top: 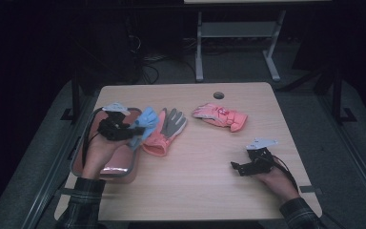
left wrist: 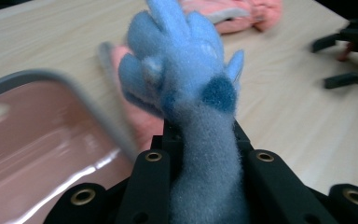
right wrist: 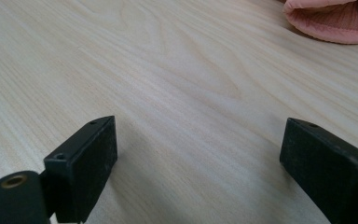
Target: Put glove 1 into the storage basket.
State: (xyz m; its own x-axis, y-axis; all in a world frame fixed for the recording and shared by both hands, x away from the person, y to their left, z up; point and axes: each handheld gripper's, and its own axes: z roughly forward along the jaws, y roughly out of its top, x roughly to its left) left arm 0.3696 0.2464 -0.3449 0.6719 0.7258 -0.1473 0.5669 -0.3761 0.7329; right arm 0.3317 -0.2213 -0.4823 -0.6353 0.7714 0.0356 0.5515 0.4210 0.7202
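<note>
A salmon-and-grey glove (top: 166, 130) lies palm up on the pale wooden surface (top: 205, 162), its cuff toward the near edge, just beside a pink tray (top: 119, 168) with a grey rim that overhangs the left side. A pink glove (top: 220, 116) rests well apart from them, toward the far right, near a round cable port (top: 218, 95). Beyond, a grey metal frame (top: 238, 38) stands on the dark floor.

Black claws (top: 134, 130) w/ brass screw holes; plaid sleeves (top: 83, 202).
</note>
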